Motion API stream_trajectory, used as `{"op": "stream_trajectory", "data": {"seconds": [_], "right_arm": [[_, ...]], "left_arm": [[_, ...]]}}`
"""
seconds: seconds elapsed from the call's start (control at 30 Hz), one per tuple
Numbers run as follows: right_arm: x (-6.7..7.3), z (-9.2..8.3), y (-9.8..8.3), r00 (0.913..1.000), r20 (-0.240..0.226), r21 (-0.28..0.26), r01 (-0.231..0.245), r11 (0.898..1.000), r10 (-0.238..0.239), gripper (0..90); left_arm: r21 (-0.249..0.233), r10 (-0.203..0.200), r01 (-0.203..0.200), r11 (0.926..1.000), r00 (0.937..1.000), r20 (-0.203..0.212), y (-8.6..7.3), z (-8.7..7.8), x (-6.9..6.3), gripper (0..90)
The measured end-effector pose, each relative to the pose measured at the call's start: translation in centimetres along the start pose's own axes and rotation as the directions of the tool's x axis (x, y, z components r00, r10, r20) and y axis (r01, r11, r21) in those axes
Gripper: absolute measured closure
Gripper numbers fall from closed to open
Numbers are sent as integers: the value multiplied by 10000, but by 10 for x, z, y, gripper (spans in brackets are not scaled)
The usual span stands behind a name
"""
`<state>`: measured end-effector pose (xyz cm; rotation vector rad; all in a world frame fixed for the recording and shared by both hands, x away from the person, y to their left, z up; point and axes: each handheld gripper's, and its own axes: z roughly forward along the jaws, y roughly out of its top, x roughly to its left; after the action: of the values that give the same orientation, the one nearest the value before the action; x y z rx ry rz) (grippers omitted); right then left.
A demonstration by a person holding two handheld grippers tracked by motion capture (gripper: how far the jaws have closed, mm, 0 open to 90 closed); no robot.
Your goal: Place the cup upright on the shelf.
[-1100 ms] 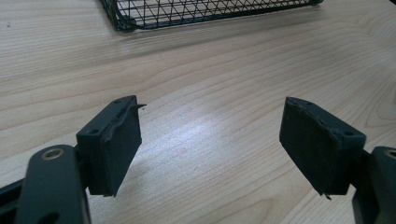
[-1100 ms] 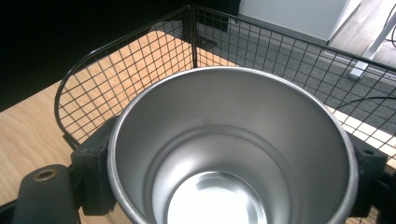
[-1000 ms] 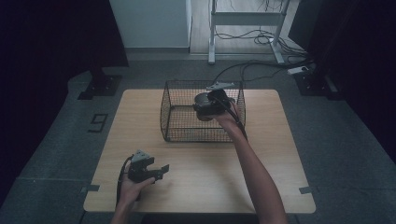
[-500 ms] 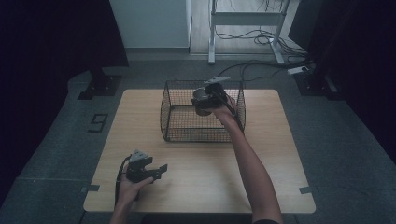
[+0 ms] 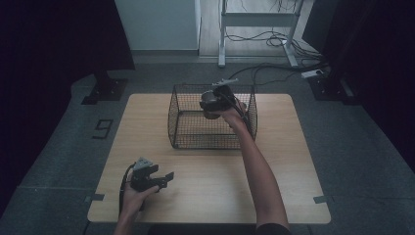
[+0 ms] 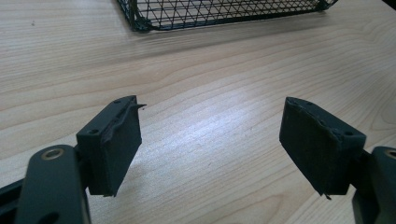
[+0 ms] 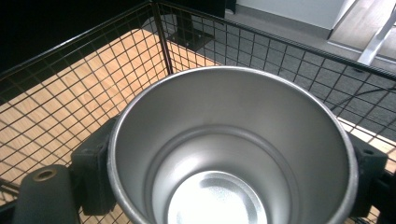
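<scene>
A shiny metal cup (image 7: 233, 149) is clamped between the jaws of my right gripper (image 7: 233, 172), its open mouth facing the camera; it looks empty. In the high view the right gripper (image 5: 215, 102) holds the cup (image 5: 209, 105) above the inside of a black wire basket (image 5: 183, 139) at the table's far middle. My left gripper (image 5: 164, 177) rests low over the near left of the wooden table (image 5: 293, 161). Its pads (image 6: 116, 140) stand wide apart over bare wood, with nothing between them.
The basket's front wall (image 6: 219, 11) lies ahead of the left gripper. The basket's mesh wall (image 7: 70, 93) surrounds the cup. Beyond the table, cables (image 5: 279, 71) and a metal stand (image 5: 222, 29) sit on the grey floor.
The right gripper has lifted the cup slightly higher and a little left within the basket. The left gripper has stayed where it was.
</scene>
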<state>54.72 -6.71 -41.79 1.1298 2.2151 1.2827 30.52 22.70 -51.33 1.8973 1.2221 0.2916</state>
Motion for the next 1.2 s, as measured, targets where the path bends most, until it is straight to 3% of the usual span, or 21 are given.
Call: {"op": "stream_trajectory", "data": {"seconds": [0.43, 0.87, 1.2], "right_arm": [[-9, 26, -13, 9995, 256, 477, -198, 9987, 186, 152], [-15, 40, -21, 9997, 196, 718, -189, 9972, 175, 152], [-20, 52, -30, 9990, 245, 1292, -402, 9908, 373, 151]], "left_arm": [[30, 8, -8, 10000, 10000, -42, 0, 0, 1, 208], [64, -37, 37, 10000, 9999, -104, -1, -1, 3, 208], [76, -44, 45, 10000, 9999, -132, -2, 0, 4, 208]]}}
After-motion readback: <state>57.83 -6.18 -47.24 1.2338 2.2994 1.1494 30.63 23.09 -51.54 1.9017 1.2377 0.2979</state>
